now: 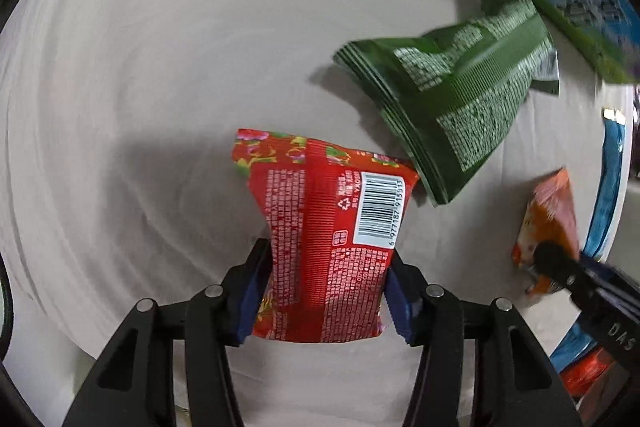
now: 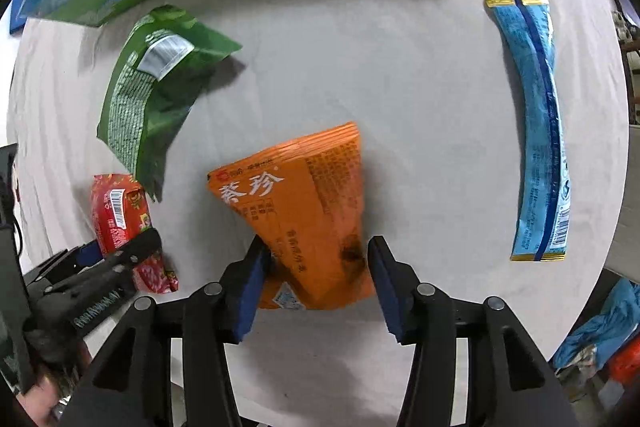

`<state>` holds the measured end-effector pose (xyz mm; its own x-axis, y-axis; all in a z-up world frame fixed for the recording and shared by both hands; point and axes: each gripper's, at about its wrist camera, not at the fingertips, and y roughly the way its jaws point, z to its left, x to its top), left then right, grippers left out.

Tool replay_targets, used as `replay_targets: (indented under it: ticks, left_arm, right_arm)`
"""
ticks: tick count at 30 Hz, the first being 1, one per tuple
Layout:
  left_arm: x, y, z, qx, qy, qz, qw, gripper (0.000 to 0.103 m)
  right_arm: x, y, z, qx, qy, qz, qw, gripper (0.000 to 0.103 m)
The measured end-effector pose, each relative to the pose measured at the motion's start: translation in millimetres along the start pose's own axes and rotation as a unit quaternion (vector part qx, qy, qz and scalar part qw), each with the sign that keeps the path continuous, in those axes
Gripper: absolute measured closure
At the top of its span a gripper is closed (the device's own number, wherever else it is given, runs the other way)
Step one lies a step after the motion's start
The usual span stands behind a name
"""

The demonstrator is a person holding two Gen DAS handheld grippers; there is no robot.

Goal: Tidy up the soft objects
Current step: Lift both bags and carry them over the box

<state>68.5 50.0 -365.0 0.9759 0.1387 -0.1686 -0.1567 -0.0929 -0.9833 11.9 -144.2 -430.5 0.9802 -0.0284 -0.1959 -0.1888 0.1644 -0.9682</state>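
white tablecloth (image 2: 360, 67); left gripper (image 1: 326, 291) clamped on red packet (image 1: 320, 239), right gripper (image 2: 316, 283) jaws wide around orange packet (image 2: 304, 215), green bag (image 2: 152, 95) ahead-left

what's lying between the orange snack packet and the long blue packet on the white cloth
Nothing: the right wrist view shows only bare white cloth between the orange snack packet and the long blue packet.
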Motion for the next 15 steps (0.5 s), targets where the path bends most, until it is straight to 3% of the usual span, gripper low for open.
replay_targets:
  ticks: [4, 7, 10, 12, 15]
  left_arm:
    - [-9, 4, 18, -0.002, -0.010, -0.011, 0.9999, 0.058]
    - [-29, 0, 16, 0.006, 0.002, -0.019, 0.9998, 0.060]
    - [-42, -11, -1, 0.020, 0.017, -0.033, 0.9991, 0.060]
    - [-43, -18, -10, 0.025, 0.026, -0.042, 0.9985, 0.060]
    - [-50, -25, -17, 0.031, 0.036, -0.056, 0.9973, 0.060]
  right_arm:
    - [-1, -3, -11, -0.003, -0.004, 0.002, 1.000, 0.048]
    - [3, -4, 5, -0.016, -0.020, -0.004, 1.000, 0.049]
    - [8, -3, 12, -0.031, -0.026, -0.009, 0.999, 0.057]
    - [4, -3, 18, -0.037, -0.027, -0.018, 0.999, 0.070]
    - [2, -16, 20, -0.038, -0.021, -0.026, 0.999, 0.071]
